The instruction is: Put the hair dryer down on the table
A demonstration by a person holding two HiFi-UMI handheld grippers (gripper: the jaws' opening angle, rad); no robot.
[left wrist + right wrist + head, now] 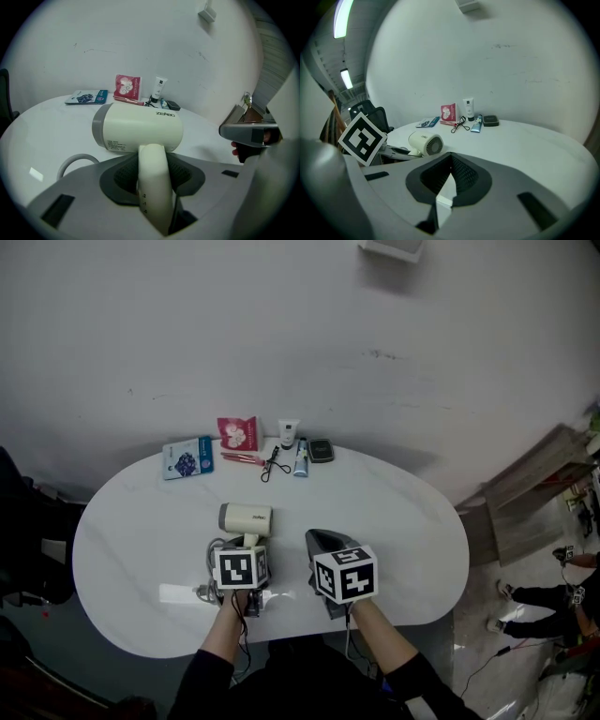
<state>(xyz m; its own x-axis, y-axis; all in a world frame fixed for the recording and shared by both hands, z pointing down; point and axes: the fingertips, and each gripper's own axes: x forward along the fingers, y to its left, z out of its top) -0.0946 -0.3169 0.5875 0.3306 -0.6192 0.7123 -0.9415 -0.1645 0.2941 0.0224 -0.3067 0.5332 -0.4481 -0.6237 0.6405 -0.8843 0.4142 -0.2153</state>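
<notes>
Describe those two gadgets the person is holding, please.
Both the left gripper and right gripper are grey plastic, with dark mesh-textured pads inside the jaws. Each carries a white cube printed with black square markers. Thin cables run over the wrists, and the person wears black sleeves.

White oval table [403,521], far edge: blue packet [187,457], pink packet [238,432], white tube [288,433], blue tube [301,461], eyelash curler [272,463], dark case [321,449]

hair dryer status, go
Left gripper clamps cream plastic hair dryer by handle over white oval table. Right gripper shut, empty. Small toiletries far off.
</notes>
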